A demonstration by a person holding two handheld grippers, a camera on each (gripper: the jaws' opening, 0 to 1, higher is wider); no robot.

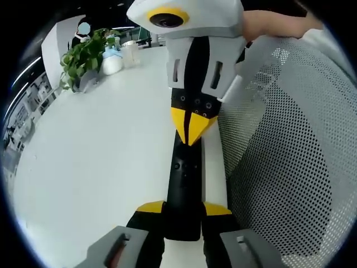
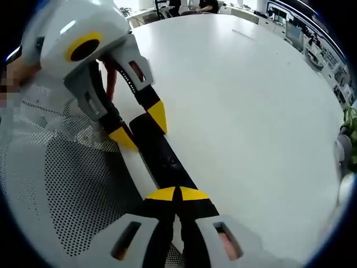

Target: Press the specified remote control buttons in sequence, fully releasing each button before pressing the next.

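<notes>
In the left gripper view, the black remote control (image 1: 184, 184) is seen clamped at its near end between the yellow-tipped jaws of the left gripper (image 1: 183, 211), at six o'clock, lying lengthwise along the edge of the white table (image 1: 100, 162). At its far end, towards twelve o'clock, the right gripper (image 1: 193, 129) is brought down with its jaws closed together into a single point touching or just above the button face. In the right gripper view the same point (image 2: 177, 195) is seen at six o'clock over the remote, with small buttons (image 2: 170, 162) just beyond it. For a clean press, it is judged that the point should be kept square to the face, pushed straight down on one button only, then lifted fully clear before the next is sought, while the remote is held steady. To three o'clock in the left gripper view a mesh chair back (image 1: 290, 156) is seen. Further off, at ten o'clock, a potted plant (image 1: 83, 58) and some bottles (image 1: 114, 58) are stood on the table; office furniture lies beyond.
</notes>
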